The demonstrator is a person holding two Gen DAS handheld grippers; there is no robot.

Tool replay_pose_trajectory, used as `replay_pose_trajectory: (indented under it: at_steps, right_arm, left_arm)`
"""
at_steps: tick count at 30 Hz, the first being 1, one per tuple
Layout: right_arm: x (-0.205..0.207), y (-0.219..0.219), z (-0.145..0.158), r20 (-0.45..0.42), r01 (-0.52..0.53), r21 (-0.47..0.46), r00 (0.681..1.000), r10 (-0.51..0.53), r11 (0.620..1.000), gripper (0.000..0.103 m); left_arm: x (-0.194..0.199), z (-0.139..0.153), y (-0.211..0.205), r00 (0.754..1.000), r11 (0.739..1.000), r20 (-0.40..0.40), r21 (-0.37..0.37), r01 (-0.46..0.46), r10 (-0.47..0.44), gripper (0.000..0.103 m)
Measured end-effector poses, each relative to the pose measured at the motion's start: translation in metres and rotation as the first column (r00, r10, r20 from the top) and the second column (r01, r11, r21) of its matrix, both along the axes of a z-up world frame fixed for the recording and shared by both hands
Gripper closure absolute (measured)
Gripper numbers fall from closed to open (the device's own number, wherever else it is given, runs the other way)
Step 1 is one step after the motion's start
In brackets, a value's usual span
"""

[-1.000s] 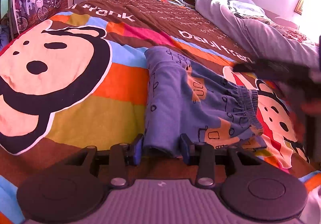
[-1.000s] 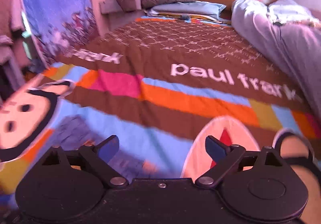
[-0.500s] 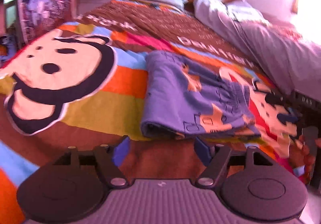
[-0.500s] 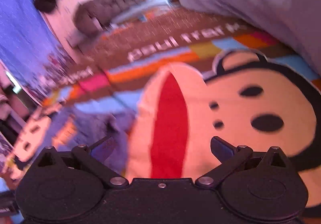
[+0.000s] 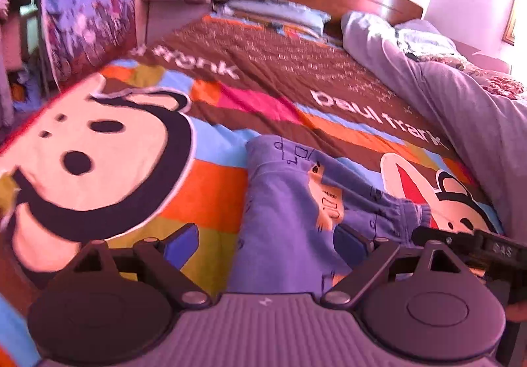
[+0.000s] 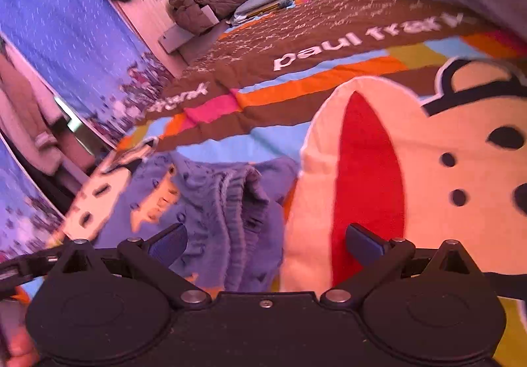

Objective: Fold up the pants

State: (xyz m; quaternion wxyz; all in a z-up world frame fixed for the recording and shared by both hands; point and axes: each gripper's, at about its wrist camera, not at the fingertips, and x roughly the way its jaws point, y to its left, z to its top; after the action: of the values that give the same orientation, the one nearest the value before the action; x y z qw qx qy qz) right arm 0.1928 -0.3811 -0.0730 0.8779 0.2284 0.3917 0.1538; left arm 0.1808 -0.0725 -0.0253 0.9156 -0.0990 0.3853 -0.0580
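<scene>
Grippers poised at two edges of the half-folded pants.

The left gripper (image 5: 263, 243) stood wide open with nothing held, straddling the near folded edge of the blue printed pants (image 5: 290, 202); the right gripper (image 6: 265, 240), equally open and empty, faced the bunched elastic waistband (image 6: 240, 199). The pants lay flat on the cartoon-print bedspread (image 5: 210, 189), near the bed's foot, a grey duvet (image 5: 461, 110) well apart. A clean next fold probably called for each gripper to pinch every layer at its corner, lift together, and keep the edges aligned, since loose layers could slip or crease.
</scene>
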Motion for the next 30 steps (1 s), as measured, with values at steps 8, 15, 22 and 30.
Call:
replay_pose_trajectory:
  at_steps: [8, 15, 22, 30]
  right_arm:
    - [0.009, -0.003, -0.007, -0.085, -0.040, 0.108, 0.995, 0.050, 0.993, 0.013]
    - [-0.001, 0.017, -0.009, -0.048, -0.105, 0.003, 0.993, 0.105, 0.994, 0.056]
    - [-0.004, 0.013, -0.009, -0.051, -0.063, 0.044, 0.997, 0.066, 0.997, 0.063]
    - [-0.019, 0.028, 0.009, 0.022, -0.040, -0.057, 0.999, 0.041, 0.998, 0.072]
  left_arm:
    - [0.024, -0.026, 0.004, 0.975, 1.000, -0.221, -0.008, -0.011, 0.009, 0.024]
    - [0.014, -0.017, -0.015, 0.973, 0.995, -0.228, 0.089, 0.047, -0.026, 0.042]
    - [0.009, -0.007, -0.032, 0.978, 0.980, -0.203, 0.176, 0.092, -0.056, 0.064]
    - [-0.002, 0.005, -0.038, 0.986, 0.973, -0.160, 0.211, 0.090, -0.056, 0.079]
